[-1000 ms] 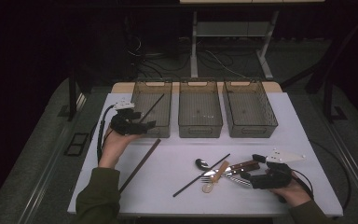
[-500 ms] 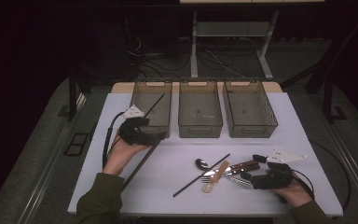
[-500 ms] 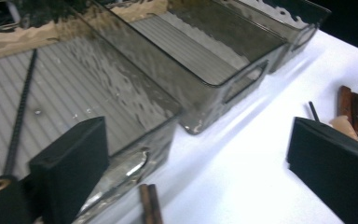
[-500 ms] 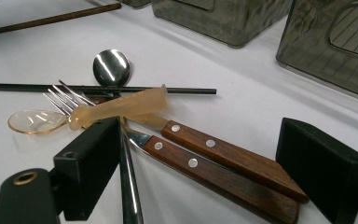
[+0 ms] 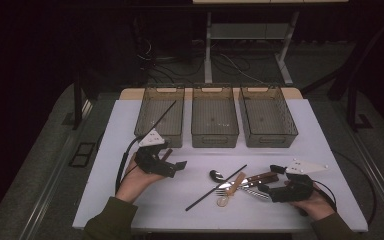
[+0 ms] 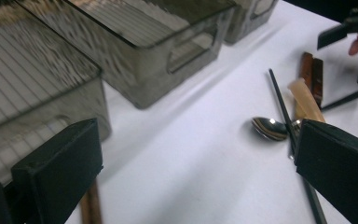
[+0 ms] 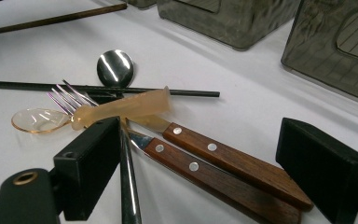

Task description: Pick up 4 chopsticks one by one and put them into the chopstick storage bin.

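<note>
The left gripper (image 5: 172,162) has been swung from the left bin (image 5: 161,114) toward the cutlery (image 5: 240,182), jaws just opened wide, empty. The right gripper (image 5: 270,179), open and empty, is held at the knives (image 7: 223,161). A sorting pick is judged next: closing on one handle.

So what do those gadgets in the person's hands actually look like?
Each is a black hand-held gripper: the left gripper and right gripper have two blocky black fingers, a pale three-cornered plate on top and a black cable trailing away. The sleeves are dark olive green.
</note>
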`<control>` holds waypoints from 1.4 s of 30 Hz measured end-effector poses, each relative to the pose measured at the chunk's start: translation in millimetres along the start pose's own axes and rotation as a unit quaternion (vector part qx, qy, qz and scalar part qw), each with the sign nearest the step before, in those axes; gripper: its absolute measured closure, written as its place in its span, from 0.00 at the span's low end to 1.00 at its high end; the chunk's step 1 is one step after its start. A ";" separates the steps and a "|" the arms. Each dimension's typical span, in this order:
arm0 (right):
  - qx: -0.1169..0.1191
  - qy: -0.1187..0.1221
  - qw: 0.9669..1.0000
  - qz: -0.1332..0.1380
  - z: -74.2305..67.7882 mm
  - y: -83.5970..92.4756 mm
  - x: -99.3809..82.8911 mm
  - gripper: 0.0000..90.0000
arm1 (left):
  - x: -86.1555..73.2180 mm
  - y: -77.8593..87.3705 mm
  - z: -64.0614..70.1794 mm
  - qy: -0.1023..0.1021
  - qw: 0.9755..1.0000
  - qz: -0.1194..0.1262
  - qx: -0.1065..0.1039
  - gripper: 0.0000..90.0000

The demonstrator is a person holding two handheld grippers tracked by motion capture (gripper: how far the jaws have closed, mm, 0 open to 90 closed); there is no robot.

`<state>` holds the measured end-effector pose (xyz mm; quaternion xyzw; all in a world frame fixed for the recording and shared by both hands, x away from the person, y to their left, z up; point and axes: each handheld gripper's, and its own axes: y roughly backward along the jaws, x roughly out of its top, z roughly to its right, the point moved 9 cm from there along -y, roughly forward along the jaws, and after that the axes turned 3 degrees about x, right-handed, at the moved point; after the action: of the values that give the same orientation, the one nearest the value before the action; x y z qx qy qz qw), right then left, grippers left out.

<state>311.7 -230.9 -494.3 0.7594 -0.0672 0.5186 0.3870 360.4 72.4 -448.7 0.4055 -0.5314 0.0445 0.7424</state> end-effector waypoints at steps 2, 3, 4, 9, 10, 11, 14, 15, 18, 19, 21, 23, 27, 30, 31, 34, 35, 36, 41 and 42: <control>0.000 0.000 1.000 0.000 -0.7 0.6 0.0 0.15 | -4.5 0.0 4.9 -0.006 1.000 0.001 -0.004 0.01; -0.001 0.001 1.000 0.001 -0.7 0.6 0.2 0.15 | -7.1 -0.4 7.5 -0.006 1.000 -0.002 -0.005 0.01; -0.001 0.000 1.000 0.001 -0.9 0.5 0.3 0.15 | -9.5 -1.3 10.1 -0.008 1.000 -0.005 -0.007 0.01; -0.002 0.002 1.000 -0.002 -1.4 -0.6 0.0 0.15 | -22.5 -4.8 24.3 -0.014 1.000 -0.014 -0.018 0.05; -0.002 0.001 1.000 -0.002 -1.5 -0.8 -0.1 0.15 | -25.5 -5.7 26.6 -0.016 1.000 -0.018 -0.018 0.06; -0.003 0.002 1.000 -0.002 -1.3 -0.8 -0.2 0.15 | -28.4 -6.5 29.0 -0.016 0.999 -0.020 -0.020 0.08; -0.005 0.003 1.000 -0.002 -0.8 -0.8 -0.5 0.15 | -34.6 -8.3 37.0 -0.019 0.999 -0.027 -0.023 0.12; -0.005 0.003 1.000 -0.002 -0.7 -0.8 -0.6 0.15 | -35.6 -8.5 39.3 -0.021 0.999 -0.027 -0.025 0.15; -0.006 0.003 1.000 -0.002 -0.4 -0.8 -0.6 0.15 | -35.5 -10.2 44.7 -0.024 0.999 -0.025 -0.030 0.19; -0.006 0.004 1.000 -0.002 -0.3 -1.0 -0.5 0.15 | -35.1 -10.6 45.9 -0.025 0.999 -0.024 -0.034 0.23; -0.006 0.004 1.000 -0.003 -0.4 -1.3 -0.6 0.15 | -34.5 -11.6 47.9 -0.022 0.999 -0.020 -0.038 0.28; -0.006 0.004 1.000 -0.004 -0.8 -1.5 -1.0 0.15 | -35.0 -12.1 48.9 -0.016 0.999 -0.021 -0.039 0.32; -0.007 0.004 1.000 -0.005 -1.1 -1.8 -1.0 0.15 | -34.5 -13.5 52.4 -0.008 0.998 -0.020 -0.055 0.43; -0.006 0.007 1.000 -0.006 -0.9 -2.5 -1.2 0.15 | -34.9 -15.7 55.8 -0.011 0.998 -0.022 -0.063 0.50; -0.006 0.007 1.000 -0.006 -0.9 -2.7 -1.3 0.15 | -35.0 -16.5 57.8 -0.010 0.997 -0.022 -0.067 0.53; -0.006 0.006 1.000 -0.006 -1.0 -2.9 -1.2 0.15 | -35.6 -21.2 64.3 -0.011 0.997 -0.026 -0.075 0.62; -0.006 0.007 1.000 -0.006 -1.1 -2.9 -1.2 0.15 | -35.7 -23.1 66.7 -0.011 0.997 -0.028 -0.076 0.65; -0.006 0.006 1.000 -0.006 -1.1 -3.0 -1.2 0.15 | -36.0 -24.8 69.3 -0.013 0.996 -0.030 -0.079 0.67; -0.006 0.006 1.000 -0.006 -1.3 -3.1 -1.2 0.15 | -38.4 -31.6 78.5 -0.018 0.995 -0.041 -0.088 0.77; -0.006 0.006 1.000 -0.006 -1.1 -3.2 -1.3 0.15 | -39.5 -33.1 80.2 -0.017 0.995 -0.043 -0.090 0.78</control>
<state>312.0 -228.3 -496.9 0.7542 -0.0634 0.5204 0.3955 299.4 12.7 -491.2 0.3602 -0.5278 -0.0426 0.7680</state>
